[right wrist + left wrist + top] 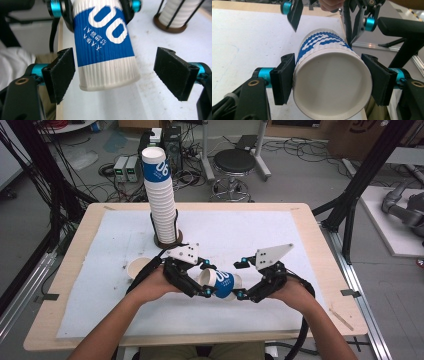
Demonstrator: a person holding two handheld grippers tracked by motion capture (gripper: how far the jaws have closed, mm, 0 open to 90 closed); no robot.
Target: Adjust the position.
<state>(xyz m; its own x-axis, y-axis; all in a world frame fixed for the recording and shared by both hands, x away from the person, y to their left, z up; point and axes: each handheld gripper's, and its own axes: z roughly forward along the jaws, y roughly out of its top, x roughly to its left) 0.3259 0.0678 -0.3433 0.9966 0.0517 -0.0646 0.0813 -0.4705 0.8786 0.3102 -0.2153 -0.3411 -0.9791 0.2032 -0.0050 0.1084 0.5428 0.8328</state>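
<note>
A white paper cup with a blue band (223, 284) lies level in the air just above the white sheet, between my two grippers. My left gripper (206, 278) is shut on its rim end; in the left gripper view both pads (284, 80) press on the cup (324, 42) and its open mouth faces the camera. My right gripper (241, 277) stands open around the base end. In the right gripper view, my right gripper (117, 73) has a gap on each side between its pads (61, 73) and the cup (105, 50).
A tall stack of the same cups (160, 195) stands in a black wire holder at the back of the sheet. A loose cup (136, 268) sits left of my left hand. The wooden table (320, 265) has a stool (234, 162) and cables behind it.
</note>
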